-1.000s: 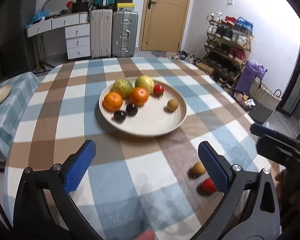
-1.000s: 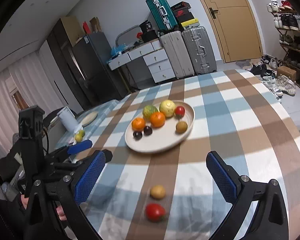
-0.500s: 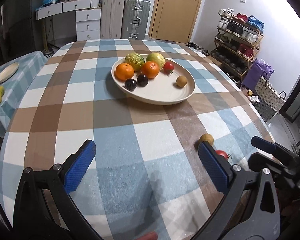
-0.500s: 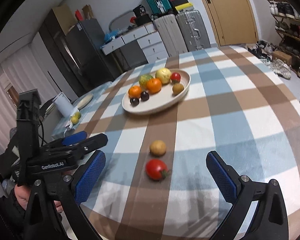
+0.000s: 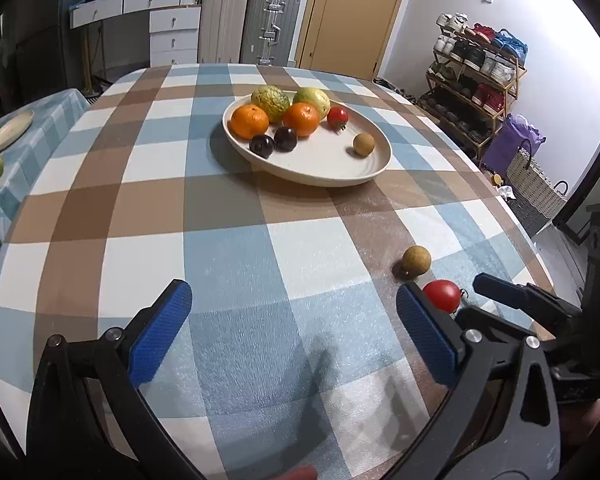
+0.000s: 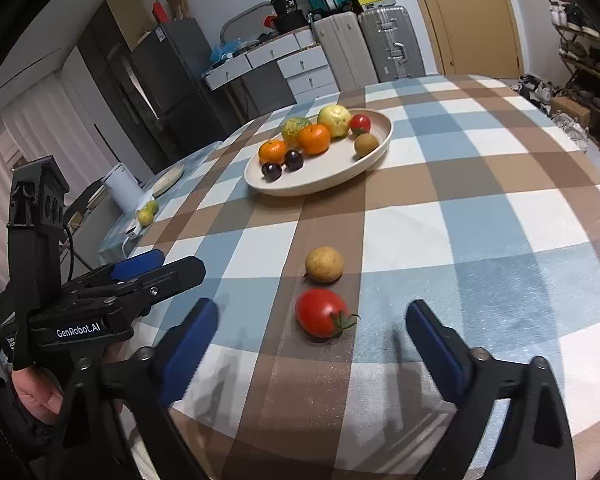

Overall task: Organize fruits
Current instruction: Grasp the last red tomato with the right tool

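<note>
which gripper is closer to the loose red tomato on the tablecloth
Right. The right gripper frames the tomato, jaws closing, nothing gripped. The left gripper hovers over bare cloth, the tomato beyond its right finger.

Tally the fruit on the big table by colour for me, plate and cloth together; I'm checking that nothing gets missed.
Orange: 2
Green-yellow: 2
Red tomatoes: 2
Dark purple: 2
Brown: 2
Total: 10. Eight lie on the plate, two on the tablecloth.

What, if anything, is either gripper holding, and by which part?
Nothing is held. The right gripper has jaws closing, with the loose tomato just ahead, untouched. The left gripper is open over bare tablecloth.
</note>
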`<state>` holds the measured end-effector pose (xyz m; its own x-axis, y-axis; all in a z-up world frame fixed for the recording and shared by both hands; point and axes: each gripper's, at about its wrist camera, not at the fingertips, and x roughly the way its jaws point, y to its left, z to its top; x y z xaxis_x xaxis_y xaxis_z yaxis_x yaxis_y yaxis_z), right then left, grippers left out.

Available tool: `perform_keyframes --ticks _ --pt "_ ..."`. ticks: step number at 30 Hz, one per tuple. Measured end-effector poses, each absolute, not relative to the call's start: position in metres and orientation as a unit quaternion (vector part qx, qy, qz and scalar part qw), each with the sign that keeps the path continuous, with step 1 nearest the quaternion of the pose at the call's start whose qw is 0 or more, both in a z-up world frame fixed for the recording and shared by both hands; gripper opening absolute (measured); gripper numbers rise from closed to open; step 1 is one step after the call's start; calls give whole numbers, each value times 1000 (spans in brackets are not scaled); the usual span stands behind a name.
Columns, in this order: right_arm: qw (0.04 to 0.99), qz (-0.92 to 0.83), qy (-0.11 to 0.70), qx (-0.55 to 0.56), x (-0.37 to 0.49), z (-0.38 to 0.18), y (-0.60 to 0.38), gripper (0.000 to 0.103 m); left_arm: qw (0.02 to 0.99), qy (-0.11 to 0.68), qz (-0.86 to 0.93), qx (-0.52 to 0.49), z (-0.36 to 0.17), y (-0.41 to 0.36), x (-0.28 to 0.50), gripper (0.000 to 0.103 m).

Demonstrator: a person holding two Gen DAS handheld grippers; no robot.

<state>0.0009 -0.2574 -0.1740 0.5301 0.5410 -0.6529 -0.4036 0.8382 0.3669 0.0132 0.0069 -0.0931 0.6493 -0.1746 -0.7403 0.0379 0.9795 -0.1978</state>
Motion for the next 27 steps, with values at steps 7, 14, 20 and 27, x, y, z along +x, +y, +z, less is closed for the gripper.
perform_keyframes --ticks 7,14,20,27 --pt "869 268 409 75 4 -181 -252 79 901 420 -66 -84 -100 6 15 102" --pt "869 265 415 55 4 -183 -245 52 901 420 -68 -81 -101 4 16 102" --pt "870 258 418 43 5 -186 -246 32 901 421 -68 -81 -101 4 16 102" --pt "870 270 408 62 2 -184 -253 28 900 423 -71 -71 -100 -1 17 102"
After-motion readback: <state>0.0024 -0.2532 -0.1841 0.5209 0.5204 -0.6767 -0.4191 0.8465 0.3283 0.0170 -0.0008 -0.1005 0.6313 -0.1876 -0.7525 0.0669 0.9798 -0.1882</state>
